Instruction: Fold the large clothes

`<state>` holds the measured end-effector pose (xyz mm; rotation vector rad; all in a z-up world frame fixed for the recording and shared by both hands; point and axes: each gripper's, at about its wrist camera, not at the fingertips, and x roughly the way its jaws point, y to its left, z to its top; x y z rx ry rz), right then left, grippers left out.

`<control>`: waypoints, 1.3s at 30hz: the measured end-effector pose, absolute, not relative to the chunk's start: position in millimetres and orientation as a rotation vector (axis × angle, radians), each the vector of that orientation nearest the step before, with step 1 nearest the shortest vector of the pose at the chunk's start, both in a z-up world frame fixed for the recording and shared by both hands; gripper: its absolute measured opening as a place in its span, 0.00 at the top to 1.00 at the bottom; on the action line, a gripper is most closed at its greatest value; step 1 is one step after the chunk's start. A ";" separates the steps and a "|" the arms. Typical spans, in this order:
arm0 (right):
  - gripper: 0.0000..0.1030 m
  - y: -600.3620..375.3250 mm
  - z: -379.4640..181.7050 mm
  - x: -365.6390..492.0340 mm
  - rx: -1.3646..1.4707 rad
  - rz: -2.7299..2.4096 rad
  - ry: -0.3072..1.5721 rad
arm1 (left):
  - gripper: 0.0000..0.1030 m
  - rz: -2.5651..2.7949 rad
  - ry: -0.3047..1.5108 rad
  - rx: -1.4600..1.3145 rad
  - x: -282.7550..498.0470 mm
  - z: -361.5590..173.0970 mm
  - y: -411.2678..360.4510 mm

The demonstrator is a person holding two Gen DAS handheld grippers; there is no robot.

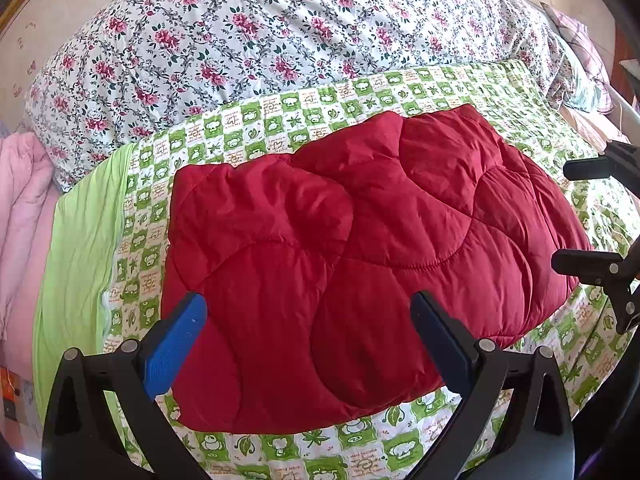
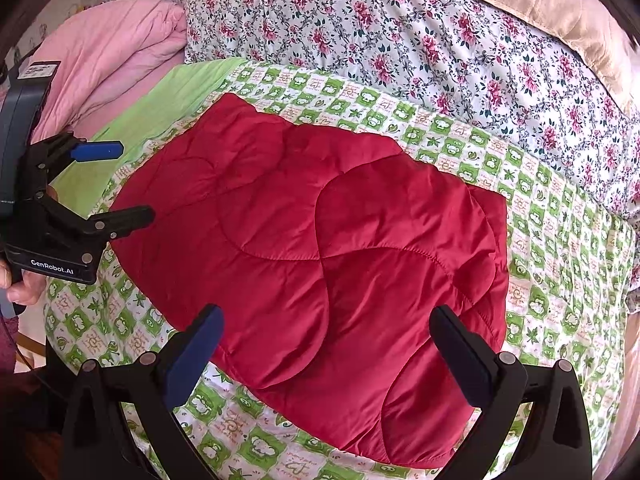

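We hold both hand-held grippers, left (image 1: 308, 344) and right (image 2: 326, 354), spread apart over the folded red jacket (image 1: 360, 264); floral quilt (image 1: 256, 40) at 12 o'clock

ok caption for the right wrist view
Folded red quilted garment on the green patterned sheet, both grippers open above it.

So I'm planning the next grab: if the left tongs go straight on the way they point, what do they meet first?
Most likely the red quilted garment: it fills the gap between the open left tongs, lying on the green checked sheet. Depth is unclear.
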<state>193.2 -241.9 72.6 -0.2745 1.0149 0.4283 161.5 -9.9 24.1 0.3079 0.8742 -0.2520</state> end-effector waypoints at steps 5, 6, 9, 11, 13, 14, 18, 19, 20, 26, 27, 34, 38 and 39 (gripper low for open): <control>0.00 -241.7 73.3 193.6 -0.277 0.425 1.014 | 0.01 -0.252 0.874 0.310 161.5 23.8 -10.6; 0.00 -241.7 73.3 193.9 -0.278 0.424 1.014 | 0.01 -0.252 0.874 0.311 161.5 23.7 -10.7; 0.00 -241.8 74.0 193.5 -0.279 0.424 1.014 | 0.01 -0.253 0.874 0.311 161.6 23.7 -10.6; 0.00 -241.4 74.6 193.3 -0.280 0.424 1.011 | 0.01 -0.254 0.873 0.312 161.6 23.7 -10.8; 0.00 -240.8 75.0 193.1 -0.282 0.423 1.010 | 0.01 -0.255 0.872 0.314 161.3 23.9 -11.0; 0.00 -240.6 75.7 193.1 -0.282 0.423 1.009 | 0.01 -0.255 0.871 0.315 161.4 24.1 -11.2; 0.00 -240.8 76.5 192.6 -0.281 0.422 1.005 | 0.01 -0.256 0.870 0.317 161.5 24.1 -11.4; 0.00 -241.0 76.5 192.7 -0.281 0.423 1.005 | 0.01 -0.257 0.870 0.317 161.4 24.2 -11.4; 0.00 -241.1 76.5 192.7 -0.281 0.423 1.005 | 0.01 -0.258 0.869 0.317 161.3 24.5 -11.6; 0.00 -242.1 75.1 195.8 -0.270 0.420 1.007 | 0.01 -0.265 0.865 0.304 165.4 24.7 -10.6; 0.00 -242.8 74.5 197.3 -0.263 0.422 1.008 | 0.01 -0.260 0.861 0.301 166.5 25.2 -10.0; 0.00 -248.9 68.1 203.8 -0.250 0.407 1.017 | 0.01 -0.244 0.859 0.293 171.1 23.5 -4.9; 0.00 -251.3 65.8 205.8 -0.247 0.406 1.019 | 0.01 -0.237 0.858 0.291 171.4 23.5 -3.7; 0.00 -251.7 65.7 205.9 -0.246 0.406 1.019 | 0.01 -0.237 0.858 0.292 171.1 23.6 -3.8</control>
